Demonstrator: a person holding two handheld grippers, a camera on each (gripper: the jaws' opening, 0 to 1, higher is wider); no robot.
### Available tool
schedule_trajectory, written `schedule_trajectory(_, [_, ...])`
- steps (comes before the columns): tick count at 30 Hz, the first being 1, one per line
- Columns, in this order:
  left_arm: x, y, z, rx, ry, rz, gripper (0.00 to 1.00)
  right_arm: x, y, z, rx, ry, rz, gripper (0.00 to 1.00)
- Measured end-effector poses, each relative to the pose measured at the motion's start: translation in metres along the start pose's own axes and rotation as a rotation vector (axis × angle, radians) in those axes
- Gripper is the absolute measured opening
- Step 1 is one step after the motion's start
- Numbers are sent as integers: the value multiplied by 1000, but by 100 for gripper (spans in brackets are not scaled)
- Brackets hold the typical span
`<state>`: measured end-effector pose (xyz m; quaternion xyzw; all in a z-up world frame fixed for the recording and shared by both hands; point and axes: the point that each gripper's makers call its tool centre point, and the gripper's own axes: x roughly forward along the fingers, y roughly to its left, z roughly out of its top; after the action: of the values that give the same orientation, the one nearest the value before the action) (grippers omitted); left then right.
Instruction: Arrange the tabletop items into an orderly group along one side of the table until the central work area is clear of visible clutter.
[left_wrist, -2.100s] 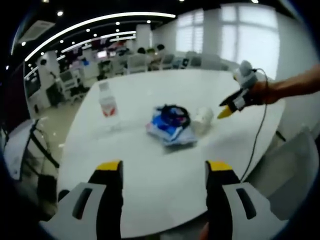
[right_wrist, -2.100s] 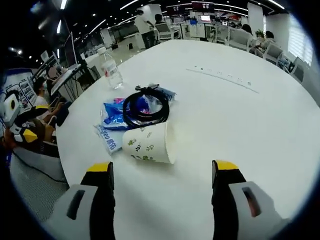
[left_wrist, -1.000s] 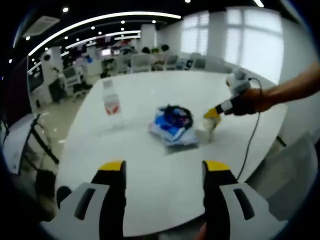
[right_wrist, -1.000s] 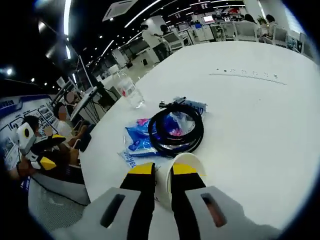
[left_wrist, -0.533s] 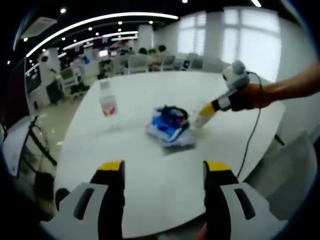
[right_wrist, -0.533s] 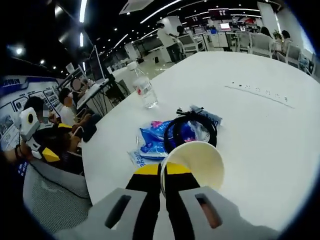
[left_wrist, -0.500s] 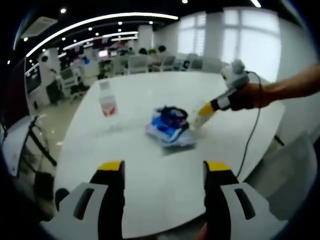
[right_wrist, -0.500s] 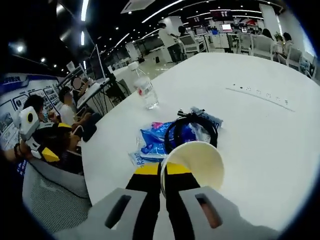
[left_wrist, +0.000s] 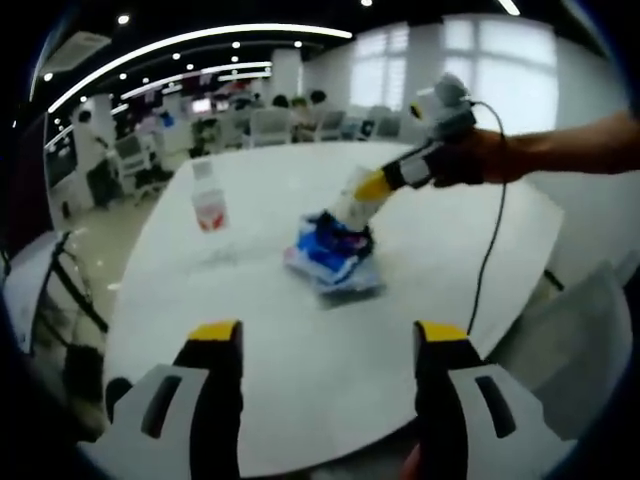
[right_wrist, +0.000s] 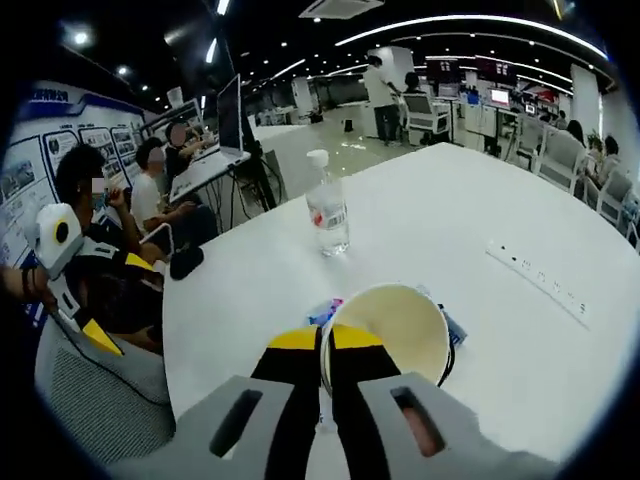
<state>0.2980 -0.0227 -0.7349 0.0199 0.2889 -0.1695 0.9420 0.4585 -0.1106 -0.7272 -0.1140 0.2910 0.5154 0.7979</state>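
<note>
Right hand-held gripper (right_wrist: 322, 345) is clamped on the rim of a paper cup (right_wrist: 395, 330), held above the blue packets (left_wrist: 330, 258) on the white tabletop (right_wrist: 420, 230). Water bottle (right_wrist: 327, 215) stands at 12 o'clock from the cup. Left hand-held gripper (left_wrist: 328, 345) hangs with jaws spread, holding nothing.

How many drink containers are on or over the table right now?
2: a water bottle standing on the table, and a paper cup clamped in the right gripper over the blue packets.

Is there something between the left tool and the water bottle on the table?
Nothing visible: bare white table lies between the open left tool and the water bottle. The blue packets lie beside that line.
</note>
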Motion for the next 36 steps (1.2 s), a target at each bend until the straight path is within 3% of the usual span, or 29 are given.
schedule_trajectory(5, [1,-2,1,2,-4,-11,66,18,5,18,-67,24,14,1])
schedule_trajectory(10, [4,-4,1,10,-4,-21,66,44,-3,30,-103,56,18,2])
schedule_trajectory(14, [4,-3,1,4,-6,-22,65,67,-16,35,-169,97,12,2])
schedule_trajectory(22, [4,-2,0,7,-2,-12,65,108,-24,45,-197,135,21,2])
schedule_trajectory(30, [-1,14,3,-106,-39,29,64,142,-30,45,-252,191,-5,2])
schedule_trajectory(36, [-3,18,2,-127,-45,42,64,166,-30,39,-282,231,-2,2])
